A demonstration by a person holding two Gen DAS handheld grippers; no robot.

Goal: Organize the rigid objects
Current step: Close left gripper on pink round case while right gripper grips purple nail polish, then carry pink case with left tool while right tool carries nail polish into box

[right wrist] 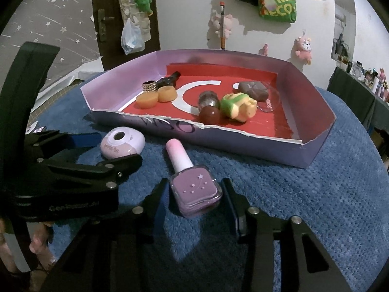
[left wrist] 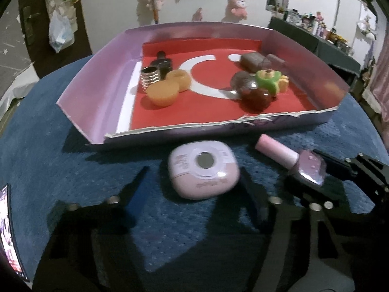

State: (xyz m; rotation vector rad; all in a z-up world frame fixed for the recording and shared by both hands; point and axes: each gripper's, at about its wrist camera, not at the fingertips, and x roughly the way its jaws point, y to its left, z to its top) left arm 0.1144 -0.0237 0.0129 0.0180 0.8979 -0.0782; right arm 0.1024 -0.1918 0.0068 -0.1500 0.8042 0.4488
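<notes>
A pale pink rounded case (left wrist: 203,172) lies on the blue cloth between the open fingers of my left gripper (left wrist: 194,180); it also shows in the right wrist view (right wrist: 121,145). A purple nail polish bottle (right wrist: 194,191) with a pink cap lies between the open fingers of my right gripper (right wrist: 195,199); it also shows in the left wrist view (left wrist: 291,163). Neither gripper is closed on its object. The lilac cardboard tray (left wrist: 170,131) with a red floor sits just beyond and shows in the right wrist view too (right wrist: 243,143).
In the tray lie two orange cups (left wrist: 161,95), a gold ring stack (left wrist: 150,76), a black bottle (left wrist: 161,60), a dark red ball (left wrist: 257,98), a green-yellow toy (left wrist: 269,81) and a brown pouch (left wrist: 252,60). A phone (left wrist: 7,231) lies at the left. Walls and a shelf stand behind.
</notes>
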